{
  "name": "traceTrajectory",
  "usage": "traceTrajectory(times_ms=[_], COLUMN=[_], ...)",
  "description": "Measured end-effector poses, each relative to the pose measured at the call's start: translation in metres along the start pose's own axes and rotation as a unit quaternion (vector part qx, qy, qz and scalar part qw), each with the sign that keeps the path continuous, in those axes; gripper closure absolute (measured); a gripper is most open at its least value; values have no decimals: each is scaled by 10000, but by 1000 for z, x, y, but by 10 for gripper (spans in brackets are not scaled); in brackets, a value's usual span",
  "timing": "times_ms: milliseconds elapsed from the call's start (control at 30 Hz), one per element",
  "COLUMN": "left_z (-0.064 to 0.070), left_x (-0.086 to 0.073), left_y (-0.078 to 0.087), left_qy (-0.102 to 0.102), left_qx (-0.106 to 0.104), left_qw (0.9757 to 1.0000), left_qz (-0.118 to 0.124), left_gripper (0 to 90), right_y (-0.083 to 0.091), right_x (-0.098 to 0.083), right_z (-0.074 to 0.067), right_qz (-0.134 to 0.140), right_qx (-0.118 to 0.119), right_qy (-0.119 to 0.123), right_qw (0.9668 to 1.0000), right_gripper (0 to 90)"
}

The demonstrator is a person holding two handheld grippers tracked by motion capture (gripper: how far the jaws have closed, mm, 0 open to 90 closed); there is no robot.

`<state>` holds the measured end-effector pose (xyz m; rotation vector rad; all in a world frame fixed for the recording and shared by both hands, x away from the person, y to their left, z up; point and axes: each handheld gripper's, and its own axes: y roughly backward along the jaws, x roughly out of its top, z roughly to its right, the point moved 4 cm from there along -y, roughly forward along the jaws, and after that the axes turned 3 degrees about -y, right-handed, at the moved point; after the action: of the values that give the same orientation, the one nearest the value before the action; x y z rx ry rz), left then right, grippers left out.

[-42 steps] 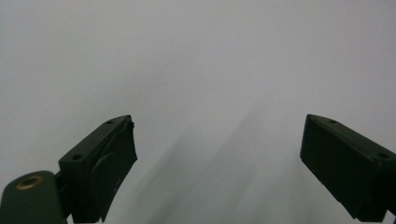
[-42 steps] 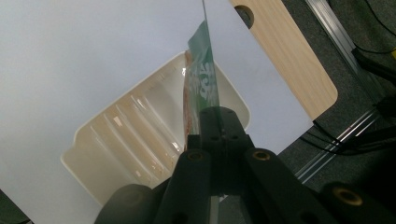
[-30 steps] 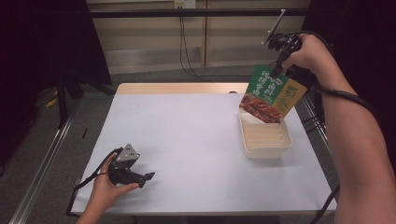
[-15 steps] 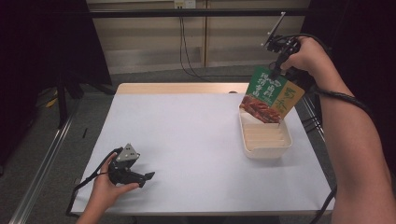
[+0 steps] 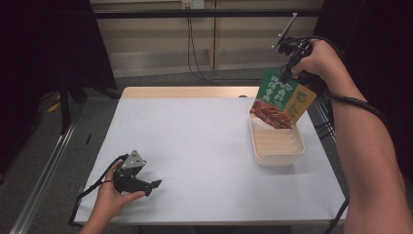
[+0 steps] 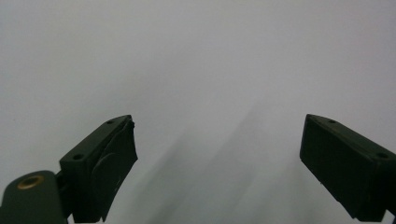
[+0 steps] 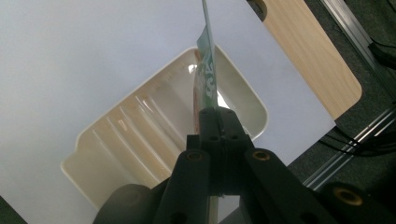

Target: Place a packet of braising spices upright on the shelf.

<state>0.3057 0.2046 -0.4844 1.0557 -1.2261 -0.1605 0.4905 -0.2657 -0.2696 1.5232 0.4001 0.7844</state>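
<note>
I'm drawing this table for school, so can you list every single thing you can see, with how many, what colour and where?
Food packet: one, green and orange with a picture of red-brown food, hanging in the air over the far end of the tray.
Tray: one, cream white with ribs inside, on the table's right side.
Table: one, white top with a bare wood strip at the far edge.
Cables: a few, black, hanging down the wall behind the table.
Right gripper: one, black, jaws shut on the food packet's top edge.
Left gripper: one, black, jaws open, low at the near left of the table.
</note>
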Motion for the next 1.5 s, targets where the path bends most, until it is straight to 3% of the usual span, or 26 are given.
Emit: traceTrajectory(times_ms=[967,1033,1167,1300,1500], left_z=[0,0,0,0,0], left_x=[0,0,0,0,0], left_y=[0,0,0,0,1], left_qy=[5,-4,-4,1,-15], left_qx=[0,-6,2,-10,45], left_qw=[10000,10000,10000,10000,10000], left_qz=[23,18,-22,17,-36], left_gripper=[106,106,106,106,105], right_y=[-8,-8,-8,-4,2], right_x=[5,6,7,7,6], right_z=[2,2,2,3,2], right_qz=[212,226,390,372,444], right_qx=[-50,-105,-206,-342,-405], right_qy=[-55,-72,-176,-351,-636], right_qw=[9997,9997,9989,9981,9962], right_gripper=[874,846,696,507,321])
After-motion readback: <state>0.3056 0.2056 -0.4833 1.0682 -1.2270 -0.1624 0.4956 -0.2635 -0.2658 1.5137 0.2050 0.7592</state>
